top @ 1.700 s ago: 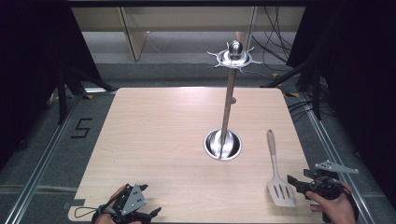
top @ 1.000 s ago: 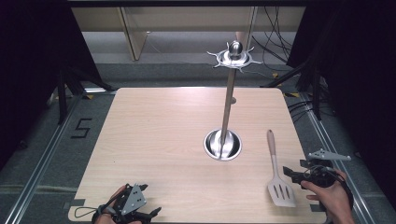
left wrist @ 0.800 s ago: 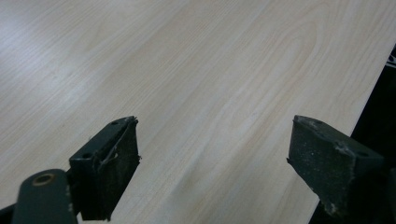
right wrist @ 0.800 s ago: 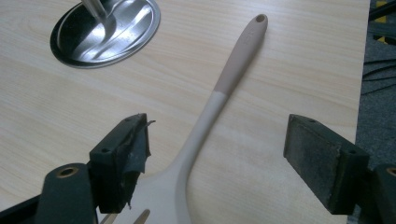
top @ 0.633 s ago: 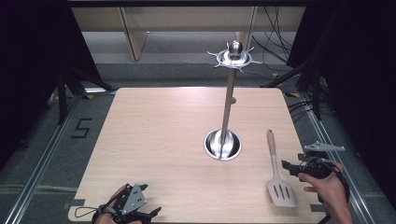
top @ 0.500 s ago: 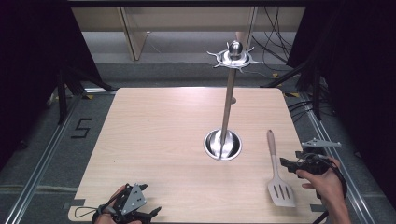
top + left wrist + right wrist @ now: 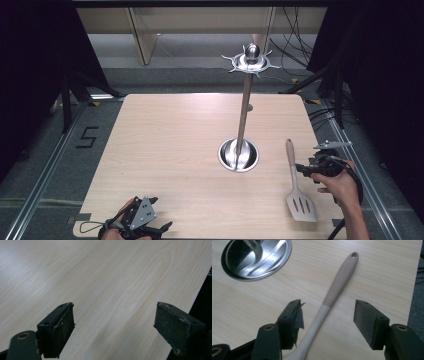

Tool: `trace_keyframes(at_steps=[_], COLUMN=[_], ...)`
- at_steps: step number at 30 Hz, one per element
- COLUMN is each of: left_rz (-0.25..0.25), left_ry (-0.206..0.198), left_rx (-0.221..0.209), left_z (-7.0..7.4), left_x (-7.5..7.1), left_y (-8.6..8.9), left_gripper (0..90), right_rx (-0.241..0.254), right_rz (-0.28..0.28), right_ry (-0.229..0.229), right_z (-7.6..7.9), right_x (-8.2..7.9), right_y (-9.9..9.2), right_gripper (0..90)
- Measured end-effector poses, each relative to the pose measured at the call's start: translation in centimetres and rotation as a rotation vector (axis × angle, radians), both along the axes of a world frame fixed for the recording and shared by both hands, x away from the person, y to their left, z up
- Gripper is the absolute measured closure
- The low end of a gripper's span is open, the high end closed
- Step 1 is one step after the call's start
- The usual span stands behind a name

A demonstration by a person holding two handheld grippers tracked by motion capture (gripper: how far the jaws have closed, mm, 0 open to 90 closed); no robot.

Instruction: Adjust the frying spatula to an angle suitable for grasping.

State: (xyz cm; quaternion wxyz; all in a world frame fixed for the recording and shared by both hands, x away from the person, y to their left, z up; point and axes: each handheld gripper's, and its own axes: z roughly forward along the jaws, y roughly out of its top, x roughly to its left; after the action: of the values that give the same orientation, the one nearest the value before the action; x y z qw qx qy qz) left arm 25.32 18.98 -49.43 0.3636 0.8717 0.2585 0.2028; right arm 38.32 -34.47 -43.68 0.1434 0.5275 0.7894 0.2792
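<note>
Both tongs gape: right gripper (image 7: 327,315) has moved up-frame, jaws closing, astride the untouched spatula (image 7: 332,295) handle; left gripper (image 7: 137,222) idle.

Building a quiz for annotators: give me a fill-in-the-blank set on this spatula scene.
1. The spatula lies flat on the ____.
2. Its handle passes between the jaws of the ____ tool.
3. The metal stand has a round ____ resting on the table.
4. The left tool has ____ between its jaws.

Missing words: table; right; base; nothing
</note>
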Motion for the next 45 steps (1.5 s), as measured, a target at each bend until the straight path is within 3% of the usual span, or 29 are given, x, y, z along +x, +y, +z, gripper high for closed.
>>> trace_keyframes(at_steps=[1,3,4,6,7,9,10,12,13,14,18,19,21,23,25,26,27,28,30,31,40,45], left_rz=[0.000,-0.001,0.002,-0.008,-0.005,-0.006,-0.001,-0.003,-0.008,-0.008,0.000,-0.005,-0.007,-0.006,-0.005,-0.004,-0.007,0.000,-0.001,-0.008,-0.002,-0.005], left_ry=[-0.001,-0.001,-0.002,-0.004,-0.006,-0.006,0.000,0.002,-0.003,-0.003,0.000,-0.002,-0.007,-0.006,-0.006,-0.006,-0.006,-0.001,-0.001,-0.004,-0.009,-0.004], left_rx=[0.000,0.000,0.004,0.020,0.016,0.018,-0.004,-0.008,0.021,0.021,-0.006,0.008,0.019,0.017,0.014,0.013,0.017,-0.008,-0.008,0.018,0.007,-0.001], left_z=[0.0,0.0,0.0,0.2,0.2,0.2,0.0,0.0,0.2,0.2,0.1,0.1,0.2,0.2,0.2,0.2,0.2,0.1,0.1,0.2,0.2,0.2], left_x=[0.0,0.0,0.0,0.0,0.0,0.0,0.0,-0.1,0.0,0.0,0.0,0.0,0.0,0.0,0.0,0.0,0.0,0.0,0.0,0.0,0.0,0.0], left_y=[0.0,0.0,0.0,0.1,0.1,0.1,0.0,-0.1,0.1,0.1,0.0,0.1,0.1,0.1,0.1,0.1,0.1,0.0,0.0,0.1,0.1,0.1], left_gripper=[15.4,15.4,15.4,15.4,15.4,15.4,15.4,15.4,15.4,15.4,15.4,15.4,15.4,15.4,15.4,15.4,15.4,15.4,15.4,15.4,15.4,15.4], right_rx=[-0.013,-0.016,-0.024,-0.027,-0.034,-0.024,-0.031,-0.041,-0.055,-0.065,-0.100,-0.108,-0.099,-0.103,-0.126,-0.116,-0.132,-0.128,-0.130,-0.131,-0.159,-0.201], right_rz=[0.012,0.001,-0.004,-0.001,-0.022,-0.015,-0.013,0.002,0.010,0.014,0.015,0.009,0.000,-0.009,-0.002,-0.030,-0.010,-0.043,-0.043,-0.037,-0.005,0.007], right_ry=[-0.026,0.010,-0.004,0.009,0.030,0.018,0.024,0.052,0.060,0.087,0.124,0.118,0.163,0.195,0.198,0.233,0.213,0.248,0.250,0.267,0.288,0.313], right_z=[-0.2,0.0,-0.2,-0.3,-0.4,-0.6,-0.7,-0.9,-1.1,-1.1,-1.5,-1.7,-1.5,-1.7,-2.0,-2.0,-2.2,-2.3,-2.4,-2.7,-3.8,-3.8], right_x=[0.3,0.5,0.7,0.9,0.9,1.0,1.4,1.9,2.2,2.4,3.6,3.8,4.0,4.2,4.6,4.6,4.9,4.9,5.0,5.3,6.2,6.6], right_y=[0.0,0.2,0.3,0.4,0.7,0.8,0.9,1.3,1.5,1.6,1.9,1.9,2.2,2.4,2.4,2.6,2.3,2.5,2.4,2.4,2.4,3.0], right_gripper=[40.7,41.9,41.9,41.9,42.2,42.7,43.4,44.6,44.8,45.4,47.2,47.6,49.3,52.1,52.2,52.2,52.2,52.6,52.9,52.9,57.9,60.1])
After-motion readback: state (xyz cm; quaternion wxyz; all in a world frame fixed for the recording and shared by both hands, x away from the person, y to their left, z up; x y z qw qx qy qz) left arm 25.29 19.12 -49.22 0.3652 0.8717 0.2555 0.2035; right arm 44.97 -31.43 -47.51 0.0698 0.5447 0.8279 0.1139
